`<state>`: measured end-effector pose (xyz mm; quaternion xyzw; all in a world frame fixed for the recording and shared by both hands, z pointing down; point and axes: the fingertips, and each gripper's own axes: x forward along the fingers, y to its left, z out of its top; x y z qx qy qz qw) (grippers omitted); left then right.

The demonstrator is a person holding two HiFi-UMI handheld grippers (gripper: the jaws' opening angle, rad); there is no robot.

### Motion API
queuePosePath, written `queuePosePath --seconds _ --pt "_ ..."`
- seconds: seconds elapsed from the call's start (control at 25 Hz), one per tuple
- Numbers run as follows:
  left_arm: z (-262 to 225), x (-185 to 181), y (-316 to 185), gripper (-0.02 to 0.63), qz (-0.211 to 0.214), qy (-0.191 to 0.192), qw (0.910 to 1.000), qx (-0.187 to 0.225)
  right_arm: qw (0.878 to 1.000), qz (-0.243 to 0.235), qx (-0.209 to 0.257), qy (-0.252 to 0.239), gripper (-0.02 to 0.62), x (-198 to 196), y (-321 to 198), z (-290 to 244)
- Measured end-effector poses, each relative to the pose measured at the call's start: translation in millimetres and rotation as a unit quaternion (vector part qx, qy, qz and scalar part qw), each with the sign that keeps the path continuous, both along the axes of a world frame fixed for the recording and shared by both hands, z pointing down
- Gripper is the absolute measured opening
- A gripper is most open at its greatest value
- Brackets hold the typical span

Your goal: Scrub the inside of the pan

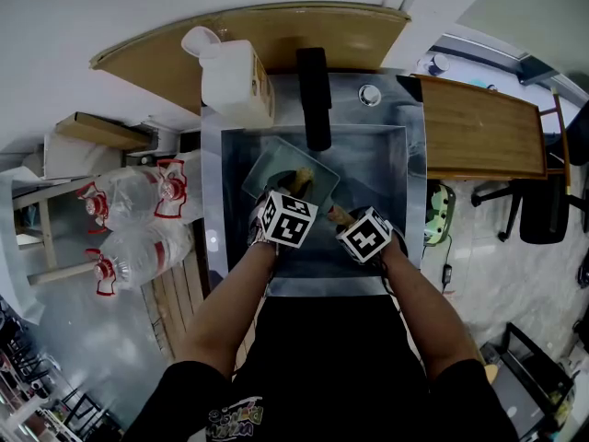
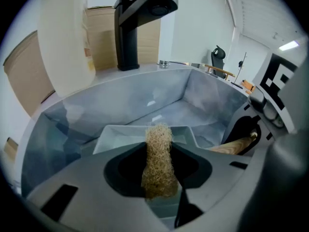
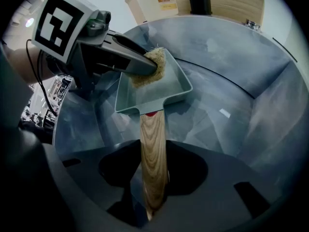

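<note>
A square grey-green pan (image 1: 272, 168) with a wooden handle (image 1: 339, 215) sits tilted inside the steel sink (image 1: 391, 168). My right gripper (image 3: 153, 178) is shut on the wooden handle (image 3: 153, 153), and the pan (image 3: 170, 88) stretches away from it. My left gripper (image 2: 158, 173) is shut on a tan loofah scrubber (image 2: 158, 161). In the right gripper view the scrubber (image 3: 150, 67) lies against the pan's far left wall, with the left gripper (image 3: 145, 64) reaching in from the left. In the head view the scrubber (image 1: 302, 180) pokes out ahead of the left marker cube.
A black faucet (image 1: 313, 95) overhangs the sink's back edge. A white jug (image 1: 235, 76) stands at the back left. A wooden counter (image 1: 483, 127) lies to the right. Large water bottles (image 1: 138, 224) rest on the floor at the left.
</note>
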<state>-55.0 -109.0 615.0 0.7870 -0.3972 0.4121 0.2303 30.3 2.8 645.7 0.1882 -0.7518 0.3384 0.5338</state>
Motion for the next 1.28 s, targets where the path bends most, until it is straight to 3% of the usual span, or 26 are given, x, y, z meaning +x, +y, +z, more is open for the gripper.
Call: queuePosePath --seconds 0.4,0.84,1.28 --pt "16.6 34.4 19.0 0.144 0.013 0.037 0.9979 -0.051 1.000 -0.003 0.004 -0.003 0.155 0.0 -2.0 0.1" --pt "36.3 33.3 23.2 0.143 0.013 0.027 0.9970 -0.072 1.000 -0.007 -0.002 -0.001 0.155 0.8 -0.6 0.8" --pt "38.9 26.9 15.2 0.143 0.025 0.017 0.9975 -0.063 1.000 -0.009 -0.012 -0.004 0.153 0.3 -0.1 -0.2"
